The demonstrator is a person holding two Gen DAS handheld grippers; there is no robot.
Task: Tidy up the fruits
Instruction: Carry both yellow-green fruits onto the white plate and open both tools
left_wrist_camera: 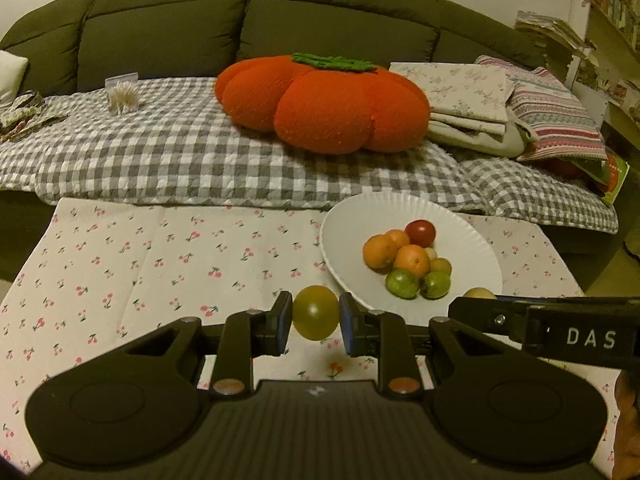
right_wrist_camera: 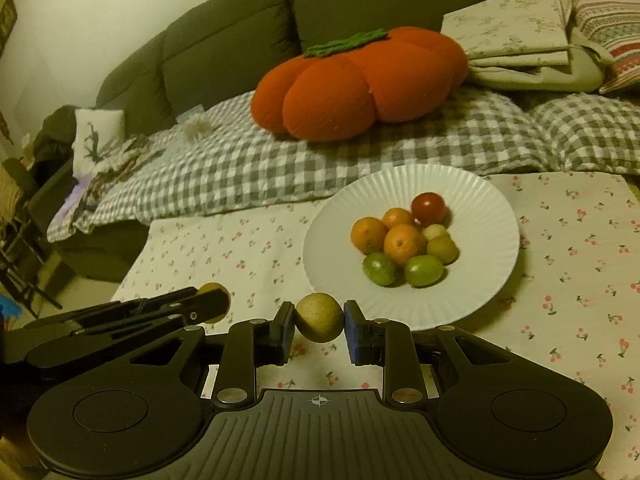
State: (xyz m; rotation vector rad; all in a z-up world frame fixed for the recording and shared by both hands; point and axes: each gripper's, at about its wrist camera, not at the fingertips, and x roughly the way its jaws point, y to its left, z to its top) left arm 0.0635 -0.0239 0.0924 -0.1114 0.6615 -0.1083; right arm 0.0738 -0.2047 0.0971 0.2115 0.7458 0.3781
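Left gripper [left_wrist_camera: 315, 323] pinches a smooth olive-yellow round fruit [left_wrist_camera: 315, 312] between its pads. Right gripper [right_wrist_camera: 319, 327] clamps a matte yellow-green round fruit [right_wrist_camera: 319, 317] likewise. White ridged paper plate [right_wrist_camera: 492, 216] of fruits lies just beyond the fingertips. Fruits look light, firm, prone to roll; grip across the widest part.

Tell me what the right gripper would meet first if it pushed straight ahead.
Probably the near rim of the white plate, just beyond the right gripper and the yellowish fruit it holds; depth is unclear.
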